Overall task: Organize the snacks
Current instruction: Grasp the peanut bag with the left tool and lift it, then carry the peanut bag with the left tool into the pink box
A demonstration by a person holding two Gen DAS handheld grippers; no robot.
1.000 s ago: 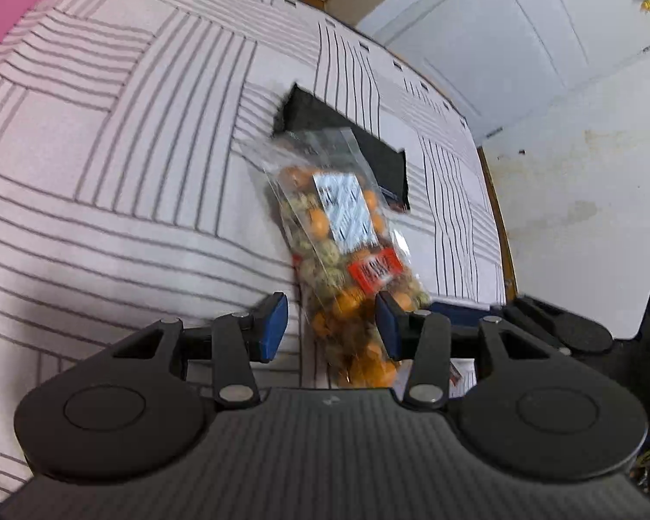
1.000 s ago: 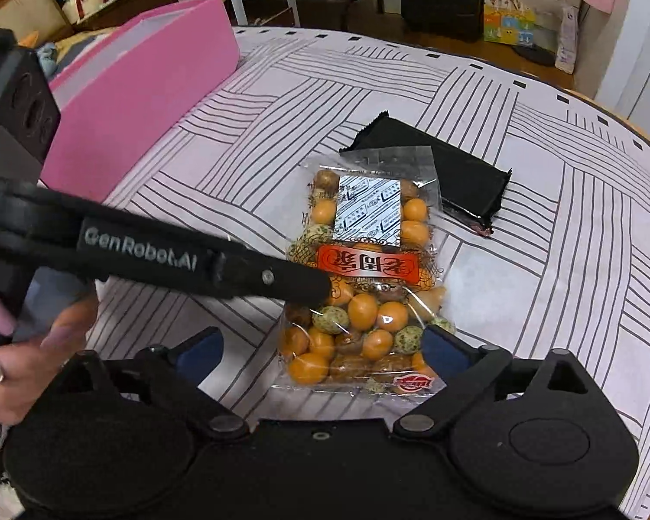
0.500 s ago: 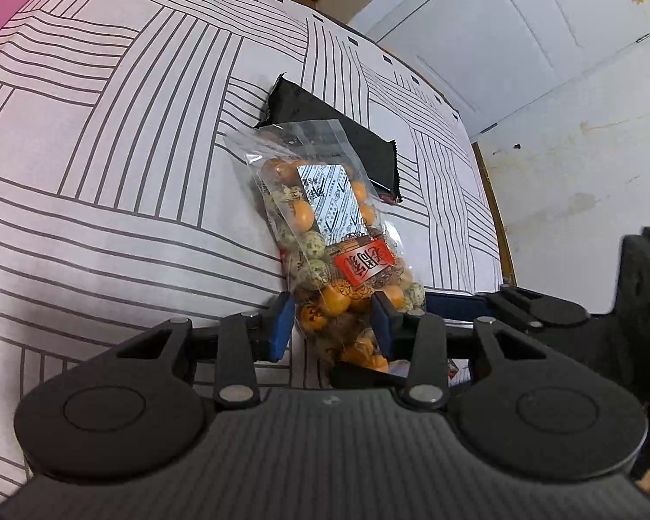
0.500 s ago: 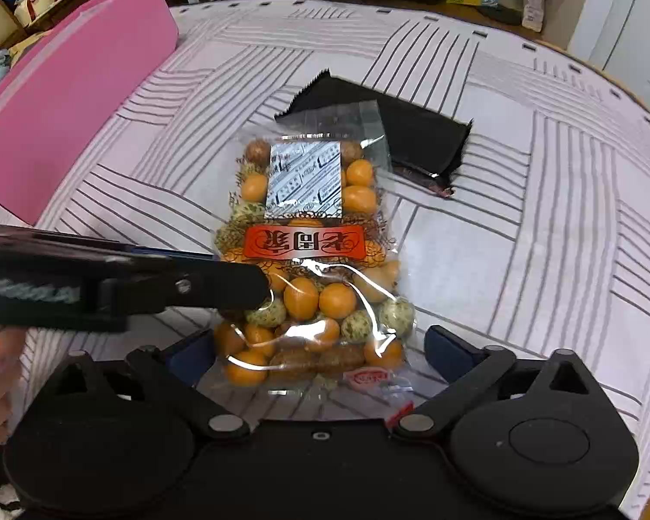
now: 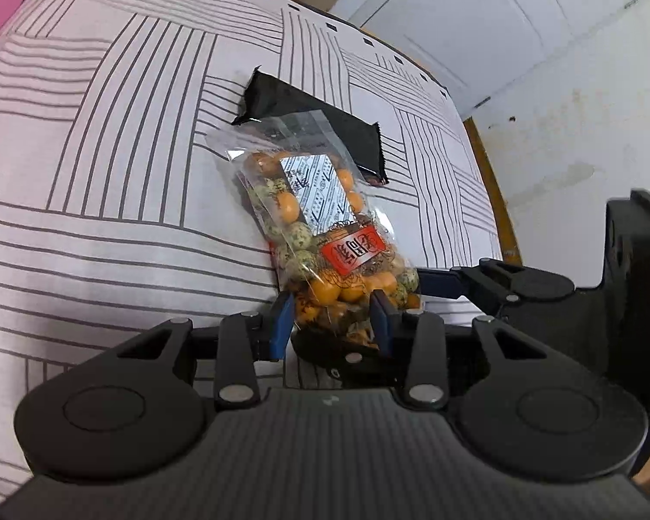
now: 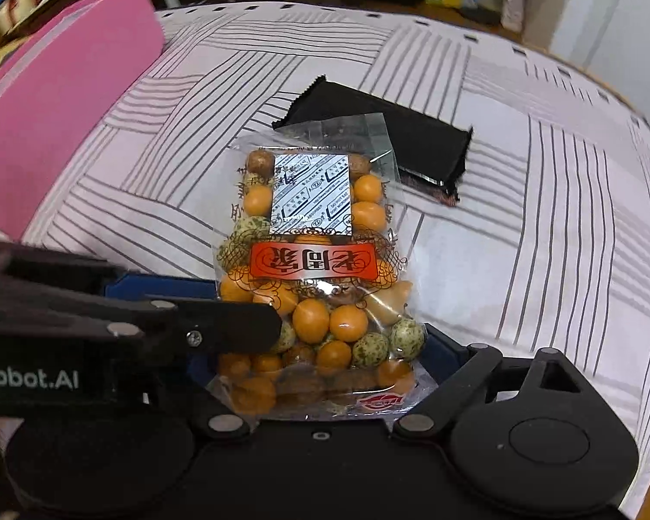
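A clear bag of orange and speckled coated nuts [image 5: 325,234] [image 6: 312,260] with a red label lies on the striped cloth. My left gripper [image 5: 330,318] is closing, and its blue pads press the bag's near end from both sides. In the right wrist view one of its fingers [image 6: 221,329] reaches in from the left across the bag. My right gripper [image 6: 316,359] stands wide around the same end. Its jaws are closing, with its pads at the bag's edges and no squeeze showing. One right finger [image 5: 442,281] shows beside the bag.
A flat black snack packet [image 5: 307,125] [image 6: 411,134] lies just beyond the bag, partly under its top flap. A pink box [image 6: 65,99] stands at the left. The table's wooden edge [image 5: 494,199] runs along the right, with a white wall and door behind it.
The left jaws have narrowed onto the bag's near end. The right gripper has come closer, so the bag now sits between its fingers, and the left finger lies lower across it.
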